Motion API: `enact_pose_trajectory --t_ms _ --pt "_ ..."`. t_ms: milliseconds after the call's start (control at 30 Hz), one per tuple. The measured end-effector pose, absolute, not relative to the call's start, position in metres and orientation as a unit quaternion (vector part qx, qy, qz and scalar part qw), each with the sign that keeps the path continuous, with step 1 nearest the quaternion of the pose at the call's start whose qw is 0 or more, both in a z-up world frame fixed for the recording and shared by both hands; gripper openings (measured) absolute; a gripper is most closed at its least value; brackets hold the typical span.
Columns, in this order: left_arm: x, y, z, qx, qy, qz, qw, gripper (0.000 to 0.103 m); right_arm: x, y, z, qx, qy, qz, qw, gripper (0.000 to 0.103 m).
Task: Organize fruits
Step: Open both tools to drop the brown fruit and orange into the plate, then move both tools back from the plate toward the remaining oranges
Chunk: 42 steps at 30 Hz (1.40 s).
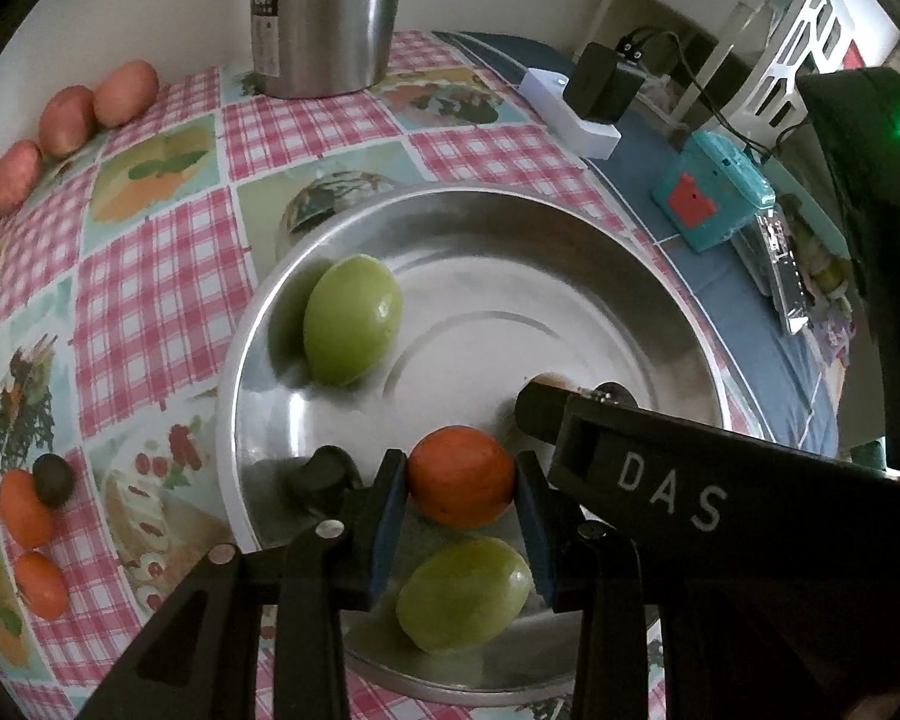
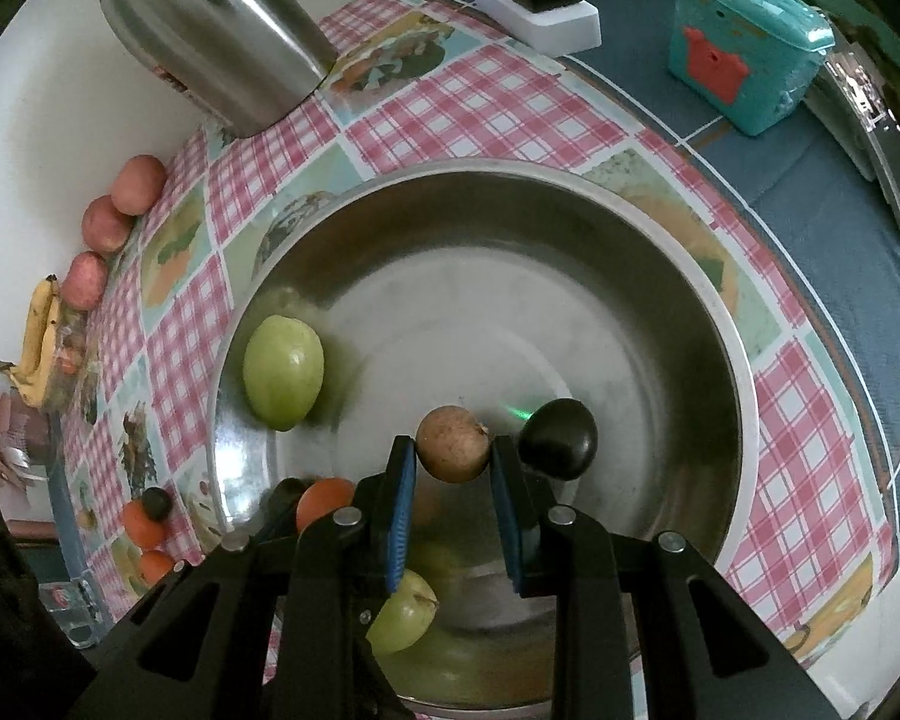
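Between the blue pads of the left tongs sits a small orange fruit, pinched on both flanks and held low over the steel bowl; the grip across its widest part looks chosen to keep a round thing from rolling out. The jaws stand narrowly apart, no wider than the fruit. The right tongs are nearly closed on a round brown fruit, likewise clamped at its middle just above the bowl floor, with a dark fruit touching the outside of one pad. My reading is that both pieces are about to be set down in the bowl, which serves as the gathering place.

Inside the bowl lie two green fruits: one against the far-left wall, the other under the left tongs.

On the checked counter, fruit outside the bowl is lined up by kind, which suggests sorting: three reddish fruits in a row along the wall, two more orange fruits and one small dark fruit at the left edge, and a bunch of bananas, too bunched to count. One steel kettle stands at the back, and a teal box rests well apart on the blue cloth.
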<state>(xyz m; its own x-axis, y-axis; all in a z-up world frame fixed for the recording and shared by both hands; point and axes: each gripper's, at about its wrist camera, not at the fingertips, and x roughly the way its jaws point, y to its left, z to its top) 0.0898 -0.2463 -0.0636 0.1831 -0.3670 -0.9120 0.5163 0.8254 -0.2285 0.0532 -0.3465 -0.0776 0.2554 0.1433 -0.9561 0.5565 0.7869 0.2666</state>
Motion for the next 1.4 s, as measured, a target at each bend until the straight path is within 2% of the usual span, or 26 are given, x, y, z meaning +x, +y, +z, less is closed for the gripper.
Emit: enact_pose_trajectory --t_ms 300,567,833,1100,1200,1300,1400 --pt "0.09 -0.246 -0.058 0.058 0.567 -0.295 0.767 0.044 0.055 -0.347 -0.073 0.291 0.59 -0.14 0.74 0.038" --pt "0.093 -0.235 -0.047 0.052 0.56 -0.283 0.777 0.045 0.054 -0.35 -0.066 0.293 0.579 -0.142 0.748 0.038" --pt "0.11 -0.197 -0.042 0.003 0.571 -0.233 0.787 0.044 0.054 -0.349 -0.065 0.292 0.579 -0.14 0.748 0.038" --pt "0.13 -0.14 -0.043 -0.016 0.587 -0.092 0.804 0.046 0.059 -0.34 -0.066 0.276 0.585 -0.132 0.751 0.037" --pt "0.133 -0.122 -0.042 -0.036 0.588 -0.071 0.805 0.051 0.061 -0.335 -0.065 0.268 0.588 -0.127 0.753 0.037" --pt "0.135 -0.113 -0.039 -0.046 0.584 -0.06 0.809 0.059 0.063 -0.328 -0.064 0.259 0.59 -0.122 0.755 0.038" --pt "0.136 -0.108 -0.037 -0.056 0.58 -0.055 0.811 0.064 0.065 -0.322 -0.063 0.247 0.591 -0.119 0.758 0.05"
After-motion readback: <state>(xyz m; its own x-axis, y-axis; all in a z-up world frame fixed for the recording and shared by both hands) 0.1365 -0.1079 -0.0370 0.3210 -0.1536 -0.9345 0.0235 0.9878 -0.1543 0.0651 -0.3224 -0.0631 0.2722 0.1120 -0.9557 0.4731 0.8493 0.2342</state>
